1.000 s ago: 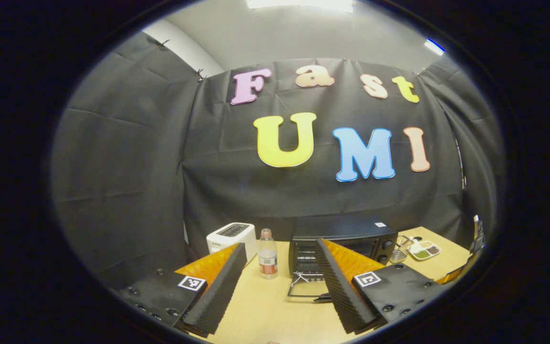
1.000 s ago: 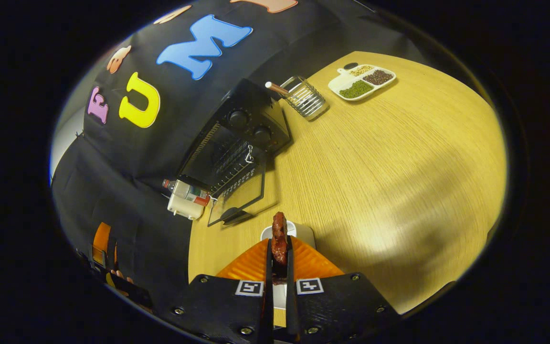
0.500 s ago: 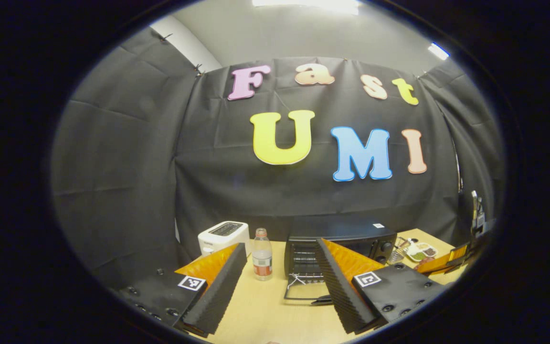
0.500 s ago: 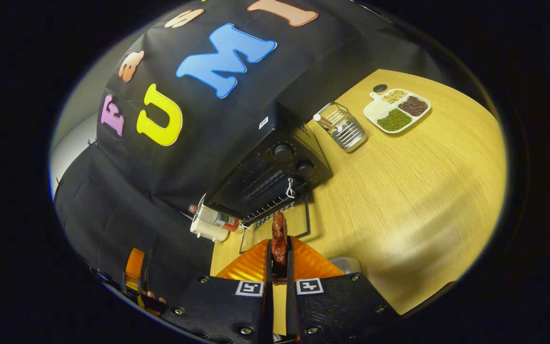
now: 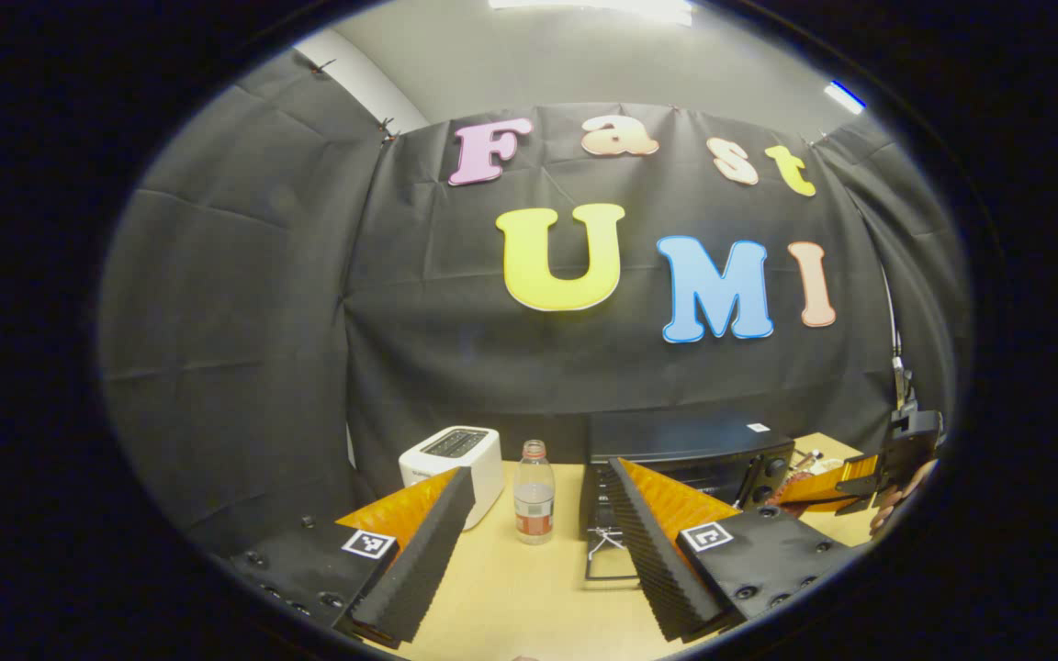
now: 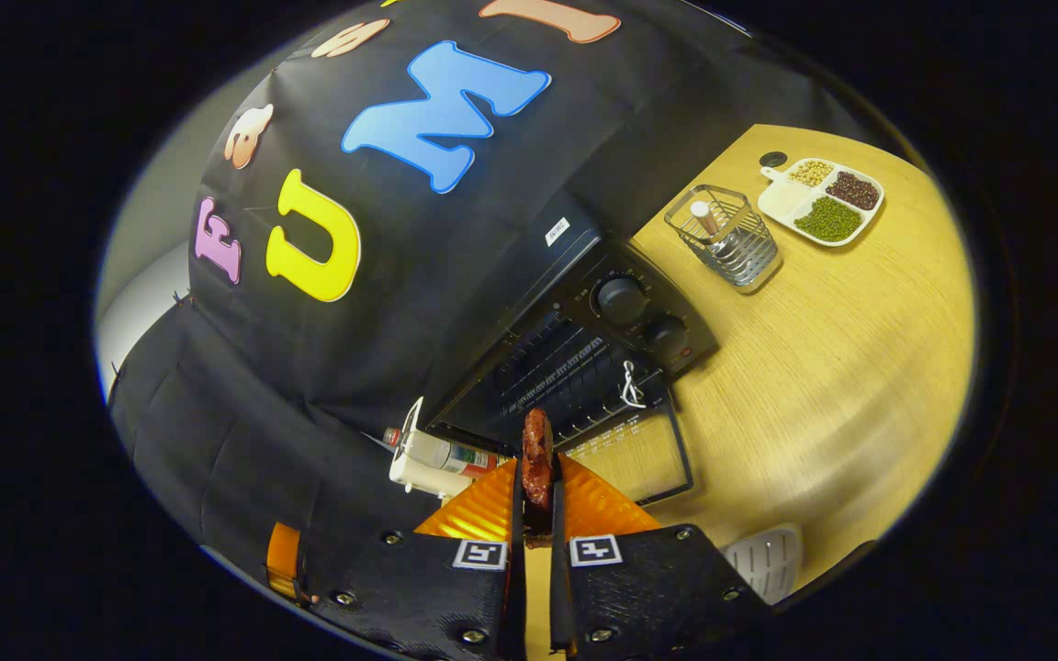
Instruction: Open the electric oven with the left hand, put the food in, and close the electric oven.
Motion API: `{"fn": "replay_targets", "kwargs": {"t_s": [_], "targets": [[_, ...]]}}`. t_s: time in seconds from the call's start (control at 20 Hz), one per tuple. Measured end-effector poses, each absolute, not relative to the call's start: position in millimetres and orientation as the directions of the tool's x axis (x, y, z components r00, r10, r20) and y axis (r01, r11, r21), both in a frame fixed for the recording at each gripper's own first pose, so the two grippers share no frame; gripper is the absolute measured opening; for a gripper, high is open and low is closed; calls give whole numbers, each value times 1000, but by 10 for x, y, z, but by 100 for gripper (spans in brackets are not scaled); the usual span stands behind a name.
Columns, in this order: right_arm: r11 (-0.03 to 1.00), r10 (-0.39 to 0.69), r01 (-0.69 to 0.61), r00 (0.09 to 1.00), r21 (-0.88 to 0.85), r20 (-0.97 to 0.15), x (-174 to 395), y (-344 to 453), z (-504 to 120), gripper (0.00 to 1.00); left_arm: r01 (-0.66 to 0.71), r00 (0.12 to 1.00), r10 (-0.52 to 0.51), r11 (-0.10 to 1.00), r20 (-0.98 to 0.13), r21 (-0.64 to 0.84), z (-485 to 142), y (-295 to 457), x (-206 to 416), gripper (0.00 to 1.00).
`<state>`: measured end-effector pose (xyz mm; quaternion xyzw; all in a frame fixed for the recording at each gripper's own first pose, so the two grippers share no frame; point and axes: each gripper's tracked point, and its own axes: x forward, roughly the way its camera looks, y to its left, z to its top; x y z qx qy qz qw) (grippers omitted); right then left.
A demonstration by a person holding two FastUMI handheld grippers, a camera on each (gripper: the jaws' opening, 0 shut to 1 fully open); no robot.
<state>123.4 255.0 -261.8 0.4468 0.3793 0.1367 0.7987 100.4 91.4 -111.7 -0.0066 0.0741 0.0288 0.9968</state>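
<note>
The black electric oven (image 6: 575, 275) stands at the back of the wooden table (image 6: 860, 367), its glass door (image 6: 644, 454) folded down flat and the wire rack inside showing. My right gripper (image 6: 537, 491) is shut on a reddish-brown piece of food (image 6: 537, 441), held just before the oven's mouth above the door. In the left gripper view the oven (image 5: 685, 445) sits ahead to the right. My left gripper (image 5: 538, 560) is open, holds nothing, and hangs back from the oven. The right gripper (image 5: 846, 482) with the food (image 5: 791, 487) reaches in at the oven's right side.
A white toaster (image 5: 455, 459) and a plastic bottle (image 5: 534, 491) stand left of the oven. Right of it are a wire basket (image 6: 726, 237) and a white sectioned dish (image 6: 823, 197) of beans. A white plate (image 6: 768, 551) lies near the table's front.
My right gripper has carried the food off the white plate up to the oven's open door. The left gripper stays open and has shifted slightly.
</note>
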Motion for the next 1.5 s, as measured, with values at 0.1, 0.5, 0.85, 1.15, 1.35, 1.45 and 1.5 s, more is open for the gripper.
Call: {"fn": "replay_targets", "kwargs": {"t_s": [0.1,0.5,0.85,1.15,1.35,1.45,1.5], "targets": [[555,552,130,681,822,-481,1352,2686,-2675,11,-69,985,67,998,-159,-9,-1169,1017,1029,98],[518,539,152,706,842,-460,1882,3082,-2934,10,-135,975,139,990,-176,31,-1272,1487,1094,98],[491,527,122,747,862,-405,2262,3397,-3068,11,-190,959,199,980,-201,66,-1323,1747,1090,100],[522,481,117,777,845,-405,2436,3454,-3223,10,-209,951,222,974,-216,83,-1379,1848,1097,96],[570,447,133,778,811,-442,2486,3402,-3303,12,-217,946,227,974,-230,69,-1439,1857,1095,97],[611,417,142,779,779,-469,2511,3335,-3350,18,-218,945,227,974,-234,68,-1462,1858,1083,97],[631,407,141,777,763,-480,2519,3352,-3372,19,-220,945,230,973,-234,68,-1487,1871,1087,97]]}}
